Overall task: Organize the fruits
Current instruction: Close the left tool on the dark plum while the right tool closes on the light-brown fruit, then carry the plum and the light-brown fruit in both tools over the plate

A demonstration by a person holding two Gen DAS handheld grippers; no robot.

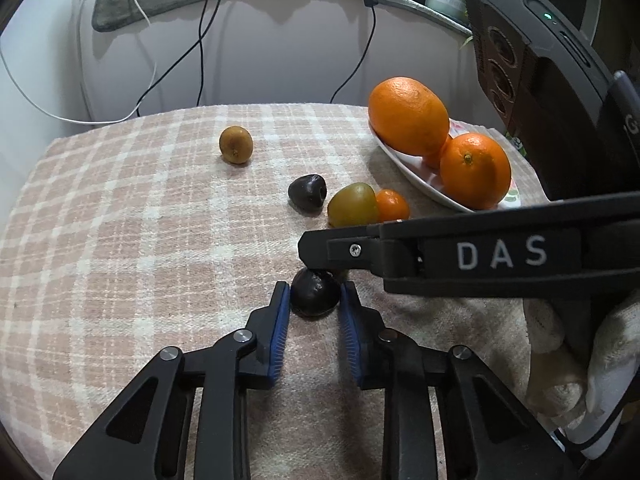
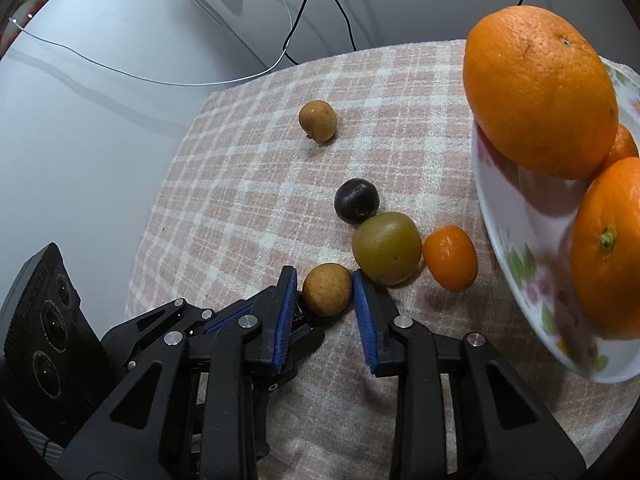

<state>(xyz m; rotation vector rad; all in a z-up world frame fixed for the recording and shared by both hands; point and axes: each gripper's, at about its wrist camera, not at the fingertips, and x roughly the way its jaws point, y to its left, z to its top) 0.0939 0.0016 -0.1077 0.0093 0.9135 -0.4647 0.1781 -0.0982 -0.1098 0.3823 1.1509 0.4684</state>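
A: Nearest first: what have the tongs got?

B: The left tongs (image 1: 315,300) pinch a dark fruit (image 1: 315,294) on the checked cloth (image 1: 140,220) of the desk; the right tongs (image 2: 325,292) pinch a brown fruit (image 2: 327,289) touching it. Both grips look made, so I'd judge lifting comes next.

A: Anything in the way?

B: The right tongs cross right over the left pair, so they should rise apart. A green fruit (image 2: 387,247) sits just behind the brown one, beside a small orange one (image 2: 451,258).

A: Further off?

B: Another dark fruit (image 2: 356,201), a lone brown fruit (image 2: 318,121), and the plate (image 2: 508,216) of oranges (image 2: 540,88), the likely target.
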